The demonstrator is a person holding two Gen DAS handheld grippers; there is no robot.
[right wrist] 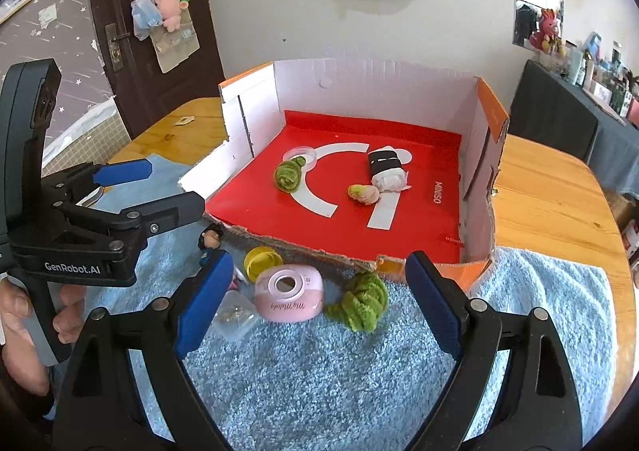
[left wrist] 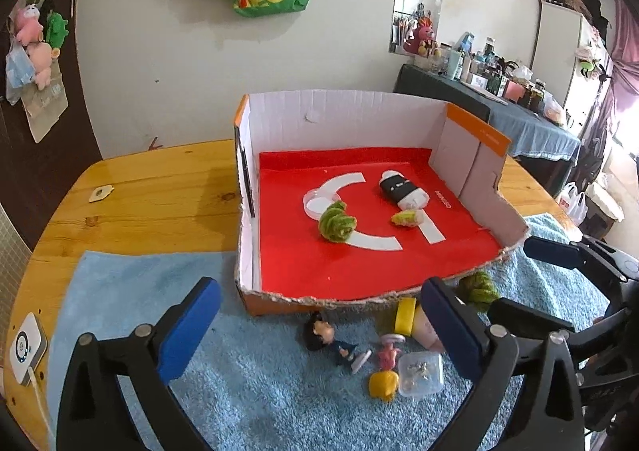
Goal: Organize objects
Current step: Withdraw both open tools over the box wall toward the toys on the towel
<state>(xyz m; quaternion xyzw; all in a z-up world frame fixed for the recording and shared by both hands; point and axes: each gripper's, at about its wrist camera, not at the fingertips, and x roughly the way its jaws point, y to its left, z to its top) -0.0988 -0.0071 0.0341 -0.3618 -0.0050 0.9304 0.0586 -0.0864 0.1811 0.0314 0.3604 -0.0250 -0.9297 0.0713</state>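
Note:
An open cardboard box [left wrist: 347,111] [right wrist: 379,79] with a red floor holds a green fuzzy bundle [left wrist: 336,221], a black and white roll [left wrist: 401,189] and a small yellow-pink piece [left wrist: 408,217]. On the blue towel [right wrist: 319,371] in front of it lie a dark-haired figurine [left wrist: 325,337], a yellow round tub [right wrist: 261,261], a pink case [right wrist: 289,293], a clear small box [left wrist: 419,373] and a second green bundle [right wrist: 361,305]. My left gripper [left wrist: 321,287] hovers open above the figurine. My right gripper [right wrist: 319,259] is open above the pink case, gripping nothing.
The towel covers the near part of a wooden table [left wrist: 151,195]. A white device with a cable [left wrist: 26,347] sits at the table's left edge. A hand [right wrist: 24,315] holds the left gripper's handle. A dark sideboard [left wrist: 499,111] crowded with bottles stands beyond the box.

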